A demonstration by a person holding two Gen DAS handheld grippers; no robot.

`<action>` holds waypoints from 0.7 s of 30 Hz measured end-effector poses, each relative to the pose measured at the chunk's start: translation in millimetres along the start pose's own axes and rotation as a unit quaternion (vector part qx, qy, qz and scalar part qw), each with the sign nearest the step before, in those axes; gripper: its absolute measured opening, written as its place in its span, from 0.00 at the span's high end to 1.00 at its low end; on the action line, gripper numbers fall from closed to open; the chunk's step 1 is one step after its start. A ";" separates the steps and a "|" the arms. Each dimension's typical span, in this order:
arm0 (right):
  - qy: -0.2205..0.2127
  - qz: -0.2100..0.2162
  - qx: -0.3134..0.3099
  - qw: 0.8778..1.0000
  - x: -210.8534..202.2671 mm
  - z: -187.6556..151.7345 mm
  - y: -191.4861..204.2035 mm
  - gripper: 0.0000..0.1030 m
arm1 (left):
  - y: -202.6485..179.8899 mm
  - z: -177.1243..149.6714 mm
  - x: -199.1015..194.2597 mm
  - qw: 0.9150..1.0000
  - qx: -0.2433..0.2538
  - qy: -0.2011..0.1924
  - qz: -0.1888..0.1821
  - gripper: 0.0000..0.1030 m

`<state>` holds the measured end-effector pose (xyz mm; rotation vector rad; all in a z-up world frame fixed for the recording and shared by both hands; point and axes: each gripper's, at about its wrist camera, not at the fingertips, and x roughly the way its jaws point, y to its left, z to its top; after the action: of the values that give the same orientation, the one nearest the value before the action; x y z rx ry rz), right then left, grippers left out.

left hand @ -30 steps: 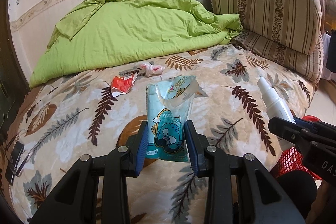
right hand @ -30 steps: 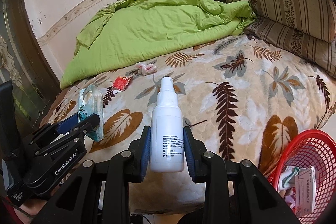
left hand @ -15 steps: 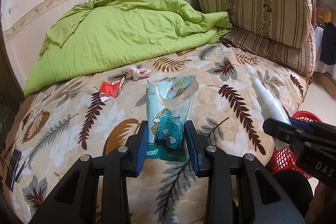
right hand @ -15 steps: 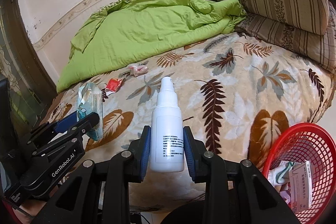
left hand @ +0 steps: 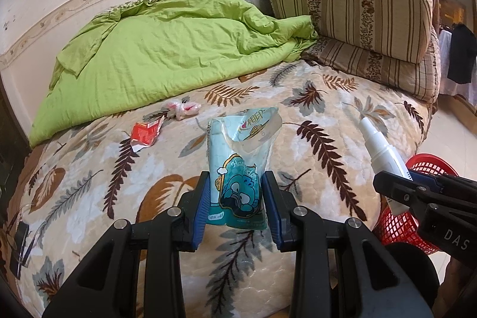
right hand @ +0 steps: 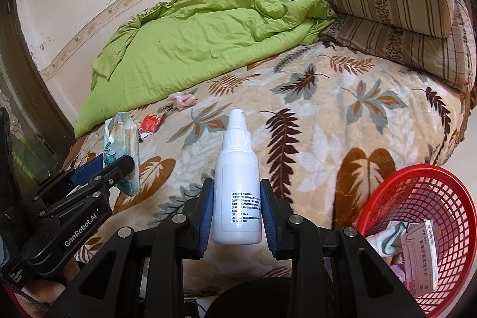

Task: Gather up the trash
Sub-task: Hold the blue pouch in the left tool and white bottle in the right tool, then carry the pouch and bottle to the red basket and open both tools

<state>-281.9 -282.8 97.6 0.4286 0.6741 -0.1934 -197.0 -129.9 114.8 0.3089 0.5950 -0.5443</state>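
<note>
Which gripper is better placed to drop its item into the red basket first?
Right. The right gripper with the white bottle is beside the red basket; the left gripper, holding the blue packet, is farther away.

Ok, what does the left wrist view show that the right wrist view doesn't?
Only the left wrist view shows the cartoon front of the blue wrapper held in the left claw, and dark clothing hanging at far right. Only the right wrist view shows inside the red basket: a medicine box and crumpled trash. Both show the white spray bottle in the right claw, the red wrapper and the green quilt.
</note>
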 end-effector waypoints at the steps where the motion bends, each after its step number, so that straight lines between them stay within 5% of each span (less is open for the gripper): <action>1: 0.000 -0.001 0.003 1.000 -1.0 -0.7 -2.7 0.69 | -1.5 0.4 0.2 1.000 0.001 0.000 -0.001 0.68; 12: -0.006 -0.020 0.023 1.000 -13.2 -3.1 -26.3 0.69 | -23.2 10.2 2.6 1.000 0.016 0.000 -0.025 0.68; 21: -0.019 -0.086 0.072 0.994 -54.3 -7.5 -95.0 0.69 | -75.2 34.9 3.9 0.991 0.028 0.019 -0.131 0.67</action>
<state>-357.1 -362.6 96.7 0.5037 0.6612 -0.4137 -221.3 -207.6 130.9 0.2961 0.6624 -0.8112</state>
